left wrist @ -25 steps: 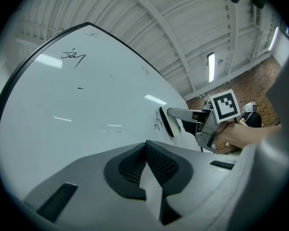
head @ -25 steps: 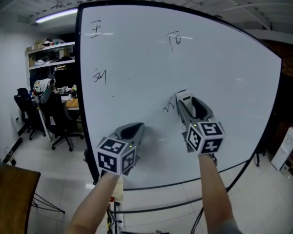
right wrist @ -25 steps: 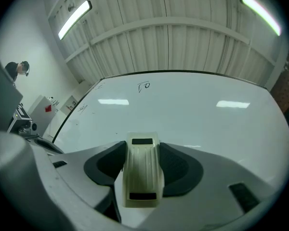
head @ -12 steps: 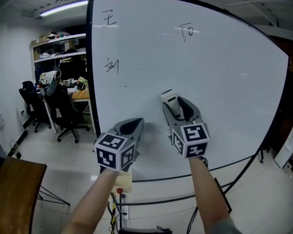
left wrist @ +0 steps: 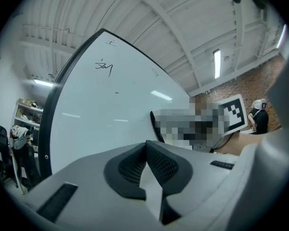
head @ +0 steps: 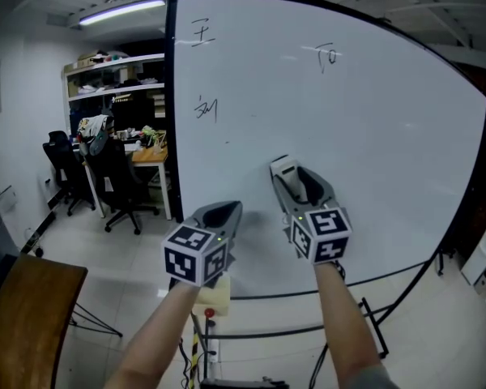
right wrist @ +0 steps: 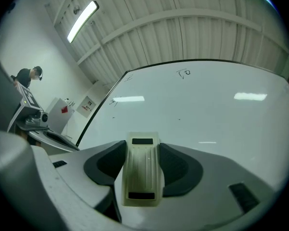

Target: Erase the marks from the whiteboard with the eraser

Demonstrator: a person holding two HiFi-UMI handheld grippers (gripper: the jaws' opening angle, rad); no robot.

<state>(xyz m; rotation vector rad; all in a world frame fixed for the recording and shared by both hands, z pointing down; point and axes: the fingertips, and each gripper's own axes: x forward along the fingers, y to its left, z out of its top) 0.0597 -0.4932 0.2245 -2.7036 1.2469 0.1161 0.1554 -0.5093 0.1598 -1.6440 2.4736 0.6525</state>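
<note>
Whiteboard (head: 348, 136) ahead; right gripper (head: 296, 183) clamps eraser (right wrist: 142, 170), long axis toward it; left gripper (left wrist: 145, 146) closed.

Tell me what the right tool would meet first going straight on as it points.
The whiteboard. The right tool, shut on the eraser, points at bare board, so the eraser's tip would land there first; whether it touches already is unclear.

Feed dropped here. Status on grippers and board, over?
Right gripper shut on eraser. Left gripper shut, empty. Three marks on upper whiteboard. Nothing in the way.
</note>
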